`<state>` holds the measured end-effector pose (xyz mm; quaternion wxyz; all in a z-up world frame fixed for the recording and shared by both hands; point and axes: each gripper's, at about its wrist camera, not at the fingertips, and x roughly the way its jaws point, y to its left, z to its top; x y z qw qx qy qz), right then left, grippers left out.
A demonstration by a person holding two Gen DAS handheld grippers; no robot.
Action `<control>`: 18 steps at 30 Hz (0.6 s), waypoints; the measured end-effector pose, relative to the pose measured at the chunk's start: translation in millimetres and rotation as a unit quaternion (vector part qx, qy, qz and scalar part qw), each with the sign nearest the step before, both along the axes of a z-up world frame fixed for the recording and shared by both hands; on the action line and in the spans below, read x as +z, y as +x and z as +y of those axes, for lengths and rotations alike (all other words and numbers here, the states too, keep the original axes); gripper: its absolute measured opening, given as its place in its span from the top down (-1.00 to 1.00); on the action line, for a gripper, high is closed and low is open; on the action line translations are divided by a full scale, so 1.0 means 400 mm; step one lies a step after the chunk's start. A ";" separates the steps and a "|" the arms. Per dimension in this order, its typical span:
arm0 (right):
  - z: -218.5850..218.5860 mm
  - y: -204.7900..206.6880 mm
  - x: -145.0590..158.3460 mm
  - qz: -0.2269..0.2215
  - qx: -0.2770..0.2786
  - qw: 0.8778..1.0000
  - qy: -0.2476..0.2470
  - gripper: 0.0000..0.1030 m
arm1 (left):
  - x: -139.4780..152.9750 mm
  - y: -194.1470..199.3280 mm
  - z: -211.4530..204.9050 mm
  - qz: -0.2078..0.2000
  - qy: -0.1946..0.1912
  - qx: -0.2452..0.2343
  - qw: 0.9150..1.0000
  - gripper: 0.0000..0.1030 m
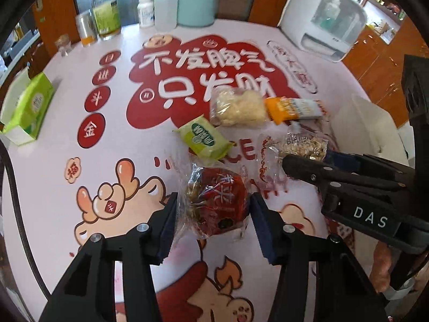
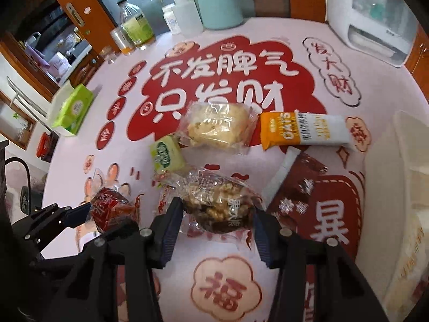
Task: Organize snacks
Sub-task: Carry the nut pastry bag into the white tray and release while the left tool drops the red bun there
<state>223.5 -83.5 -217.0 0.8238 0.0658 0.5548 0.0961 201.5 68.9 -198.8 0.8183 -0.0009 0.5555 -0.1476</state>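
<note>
Snacks lie clustered mid-counter (image 1: 80, 161): left tongs (image 1: 213, 209) straddle the red-wrapped cake (image 1: 217, 204), right tongs (image 2: 218, 209) the walnut cake (image 2: 219, 201), both half-open, gripping nothing visibly; light, crinkly, slippery wrappers and crumbly contents favour gentle mid-body holds.

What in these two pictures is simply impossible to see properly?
- White plastic bin: right wrist view, cut off by the frame edge; contents unseen.
- Brown snack packet: right wrist view, print blurred.
- Red-wrapped snack between the left gripper's fingers: left wrist view, contact unclear.
- Clear-wrapped walnut snack at the right gripper: grip equally unclear.
</note>
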 end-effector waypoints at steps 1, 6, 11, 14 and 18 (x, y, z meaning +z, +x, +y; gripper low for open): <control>-0.006 -0.015 0.016 -0.005 -0.002 1.000 0.004 0.03 | 0.021 -0.017 -0.006 -0.007 0.000 -0.004 1.000 0.01; -0.031 -0.092 0.089 -0.032 -0.006 0.999 0.013 0.03 | 0.089 -0.078 -0.019 -0.026 -0.004 -0.017 1.000 0.01; -0.065 -0.176 0.152 -0.054 -0.012 0.998 0.025 0.03 | 0.152 -0.147 -0.063 -0.044 -0.004 -0.040 0.998 0.01; -0.096 -0.229 0.183 -0.067 -0.018 0.997 0.026 0.03 | 0.182 -0.179 -0.105 -0.052 -0.001 -0.058 0.997 0.01; -0.157 -0.284 0.220 -0.084 -0.036 0.995 0.028 0.03 | 0.217 -0.206 -0.177 -0.060 -0.009 -0.078 0.995 0.01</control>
